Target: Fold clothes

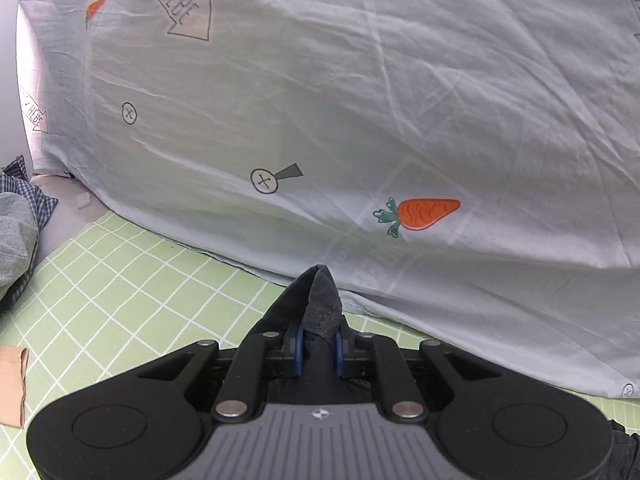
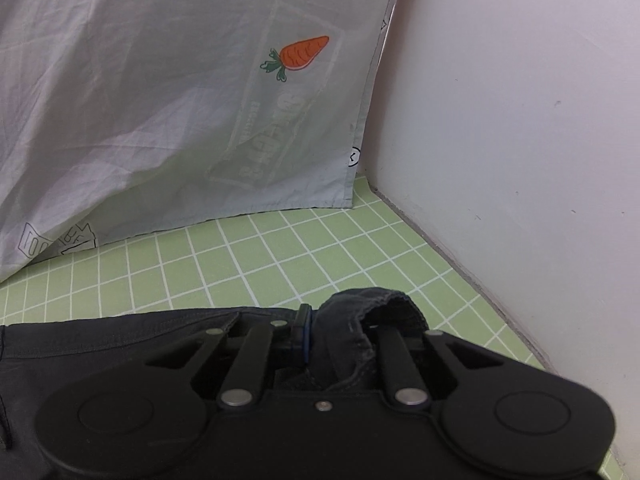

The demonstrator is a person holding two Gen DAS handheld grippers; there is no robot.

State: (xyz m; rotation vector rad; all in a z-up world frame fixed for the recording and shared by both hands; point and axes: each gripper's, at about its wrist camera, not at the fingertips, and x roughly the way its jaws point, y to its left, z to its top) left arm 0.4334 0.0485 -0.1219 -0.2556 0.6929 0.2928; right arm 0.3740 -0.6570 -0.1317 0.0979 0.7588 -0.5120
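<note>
A green mat with a white grid covered the surface under both grippers. Ahead of the jaws hung a pale sheet printed with carrots, its lower edge resting on the mat. A dark garment lay on the mat just below the right jaws, spreading off to their left. Far left of the left jaws sat a heap of checked clothes, and nearer, a tan cloth at the edge. A white wall met the mat to the right.
</note>
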